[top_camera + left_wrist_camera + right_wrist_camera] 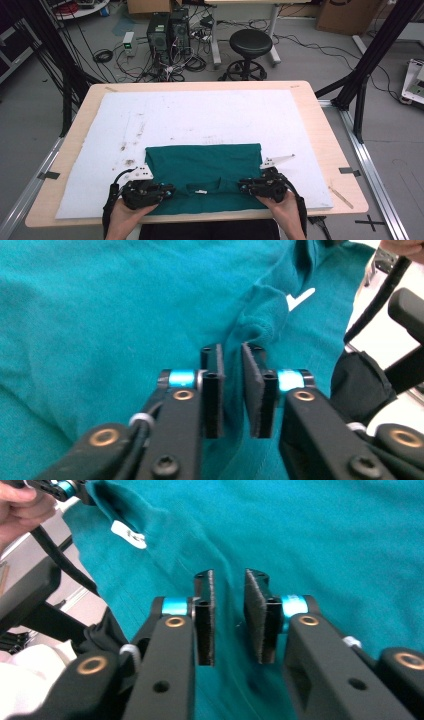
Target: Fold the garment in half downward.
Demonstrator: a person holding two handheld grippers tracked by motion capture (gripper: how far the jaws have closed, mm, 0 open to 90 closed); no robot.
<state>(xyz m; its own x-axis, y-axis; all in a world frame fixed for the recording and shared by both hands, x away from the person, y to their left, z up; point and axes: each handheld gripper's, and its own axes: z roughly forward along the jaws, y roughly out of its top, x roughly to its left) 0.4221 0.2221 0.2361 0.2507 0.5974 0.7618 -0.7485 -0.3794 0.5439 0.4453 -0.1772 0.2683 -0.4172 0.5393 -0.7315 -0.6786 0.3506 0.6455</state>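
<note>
Teal shirt (205, 172) lay folded flat, so we set both grippers, left (167, 192) and right (243, 187), beside its collar (202, 188), fingers slightly apart, gripping nothing.

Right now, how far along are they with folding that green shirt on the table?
Already done, it seems: the teal-green cotton T-shirt lies as a neat rectangle on the white foam sheet, sleeves tucked away. In hand: the left gripper and right gripper sit at either side of the collar, jaws slightly apart, gripping nothing. Left: probably a final fold.
</note>
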